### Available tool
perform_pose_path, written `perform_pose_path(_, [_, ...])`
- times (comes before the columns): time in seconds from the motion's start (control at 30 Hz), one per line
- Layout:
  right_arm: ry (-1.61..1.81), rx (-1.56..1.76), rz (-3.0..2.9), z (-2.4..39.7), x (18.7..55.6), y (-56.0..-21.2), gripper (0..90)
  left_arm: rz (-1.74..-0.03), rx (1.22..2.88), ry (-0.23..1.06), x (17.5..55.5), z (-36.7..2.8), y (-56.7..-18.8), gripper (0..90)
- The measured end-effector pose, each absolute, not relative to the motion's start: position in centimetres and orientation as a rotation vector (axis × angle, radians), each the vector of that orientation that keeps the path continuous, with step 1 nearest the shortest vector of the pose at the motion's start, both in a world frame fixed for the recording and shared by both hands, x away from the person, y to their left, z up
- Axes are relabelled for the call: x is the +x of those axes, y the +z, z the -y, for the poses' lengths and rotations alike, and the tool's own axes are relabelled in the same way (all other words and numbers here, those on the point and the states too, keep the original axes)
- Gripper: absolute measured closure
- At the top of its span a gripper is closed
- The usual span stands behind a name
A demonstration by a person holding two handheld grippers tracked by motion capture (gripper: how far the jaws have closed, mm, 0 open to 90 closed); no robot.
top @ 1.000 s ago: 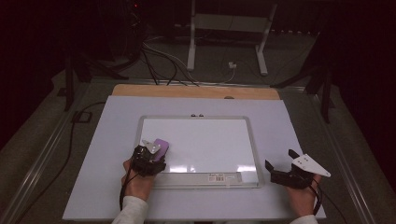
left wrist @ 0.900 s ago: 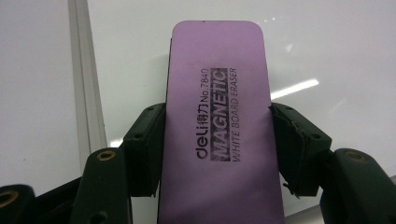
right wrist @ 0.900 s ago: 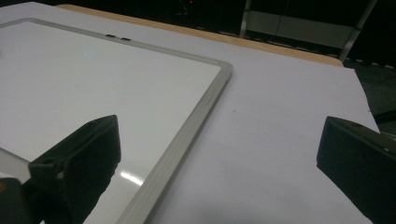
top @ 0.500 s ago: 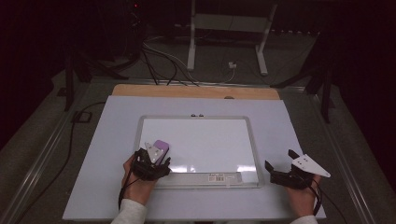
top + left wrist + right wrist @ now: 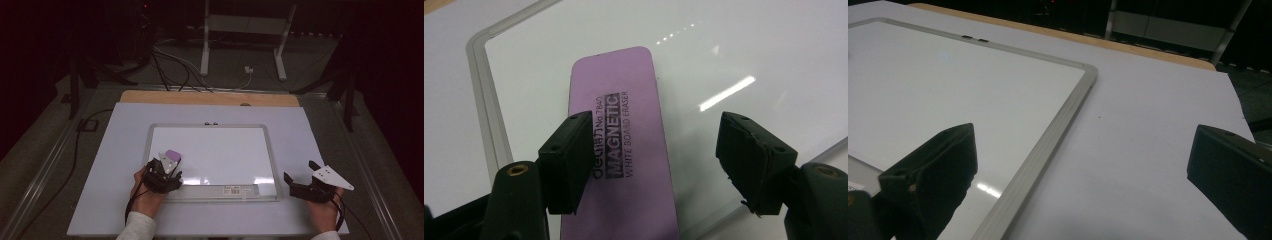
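On the whiteboard (image 5: 744, 45) lies a flat purple eraser (image 5: 624, 150), left gripper (image 5: 659, 165) parted above it.

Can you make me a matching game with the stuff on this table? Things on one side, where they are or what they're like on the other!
Things:
1. purple rectangular magnetic eraser
2. white rectangular whiteboard with grey frame
3. right black claw
4. strip of light wooden board

Places or states:
A. open, over the white table cover right of the whiteboard
B. peeks out at the table's far edge
C. lies on the whiteboard's near left part
D. lies flat mid-table

Pairs: 1-C, 2-D, 3-A, 4-B
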State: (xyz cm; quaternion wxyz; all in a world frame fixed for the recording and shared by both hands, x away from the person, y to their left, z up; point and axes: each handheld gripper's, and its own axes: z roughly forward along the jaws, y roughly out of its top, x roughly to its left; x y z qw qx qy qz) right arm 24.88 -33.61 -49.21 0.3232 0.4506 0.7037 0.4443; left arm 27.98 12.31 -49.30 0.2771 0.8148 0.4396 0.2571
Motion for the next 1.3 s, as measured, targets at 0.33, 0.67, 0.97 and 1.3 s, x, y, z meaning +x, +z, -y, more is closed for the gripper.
perform_pose_path(0.33, [1.168,1.183,-1.846,33.6,24.9,-49.2,0.1,-1.198,2.171,0.664,28.7,-12.9,-49.3,31.0])
perform_pose_path(0.67, [1.168,1.182,-1.846,33.6,24.8,-49.2,0.1,-1.181,2.176,0.687,29.0,-13.2,-49.4,27.7])
perform_pose_path(0.97, [1.166,1.182,-1.848,33.6,24.9,-49.2,0.1,-1.152,2.243,0.778,29.5,-13.1,-49.8,24.6])
perform_pose_path(1.3, [1.165,1.184,-1.849,33.6,24.9,-49.3,0.1,-1.194,2.220,0.816,29.8,-14.3,-49.5,44.6])
